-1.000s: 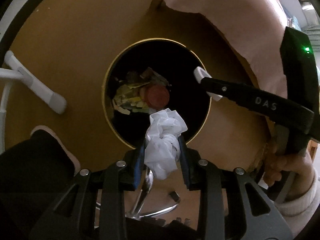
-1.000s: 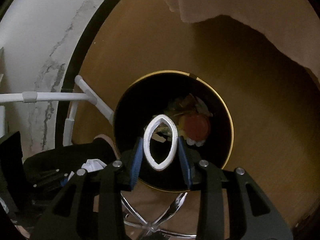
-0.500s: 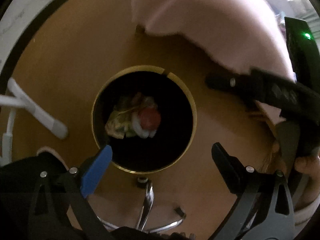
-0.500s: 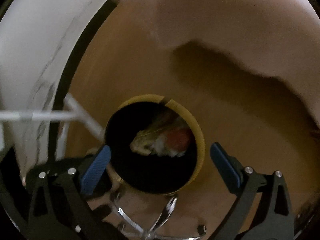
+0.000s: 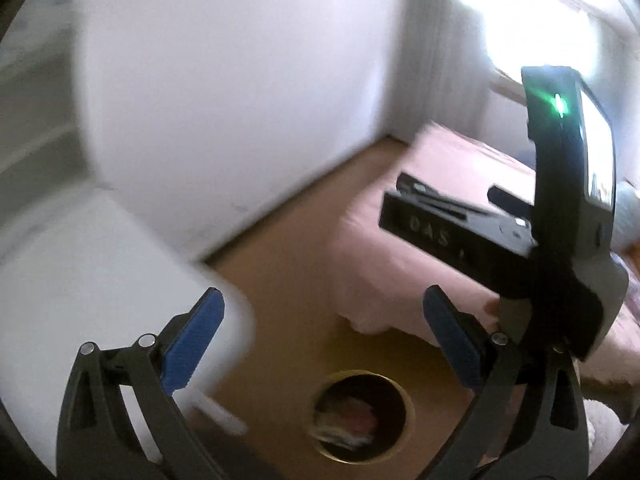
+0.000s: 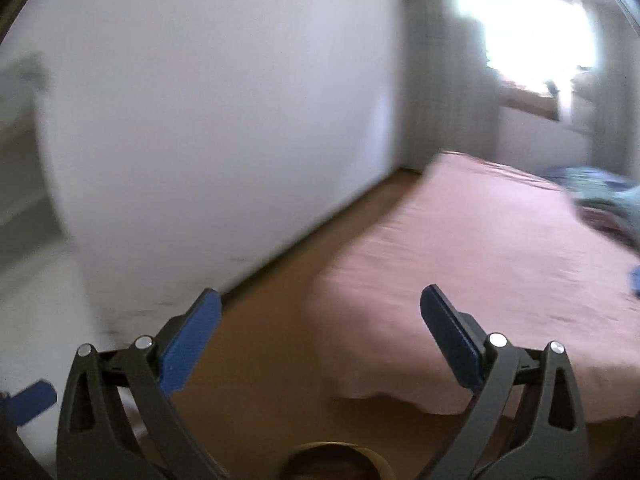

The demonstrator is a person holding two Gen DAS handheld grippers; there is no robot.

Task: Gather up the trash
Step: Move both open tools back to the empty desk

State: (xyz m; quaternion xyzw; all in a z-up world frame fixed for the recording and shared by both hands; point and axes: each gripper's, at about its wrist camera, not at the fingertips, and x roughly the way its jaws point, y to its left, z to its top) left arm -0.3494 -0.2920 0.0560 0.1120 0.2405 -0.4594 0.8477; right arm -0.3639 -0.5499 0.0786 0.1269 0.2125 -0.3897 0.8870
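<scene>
A round bin with a gold rim (image 5: 407,402) stands on the brown floor, low in the left wrist view, with trash inside (image 5: 352,420). Its rim also shows at the bottom edge of the right wrist view (image 6: 340,447). My left gripper (image 5: 324,308) is open and empty, well above the bin. My right gripper (image 6: 320,308) is open and empty; its black body (image 5: 452,236) shows at the right of the left wrist view. Both views are blurred by motion.
A bed with a pink sheet (image 6: 460,272) fills the right side. A white wall (image 6: 220,120) runs along the left. A white marbled table top (image 5: 80,280) lies at the left. A bright window (image 6: 528,40) is at the far right.
Both grippers let go of their trash over the bin: the left a crumpled white tissue, the right a white ring. Both have since lifted and tilted up toward the room.
</scene>
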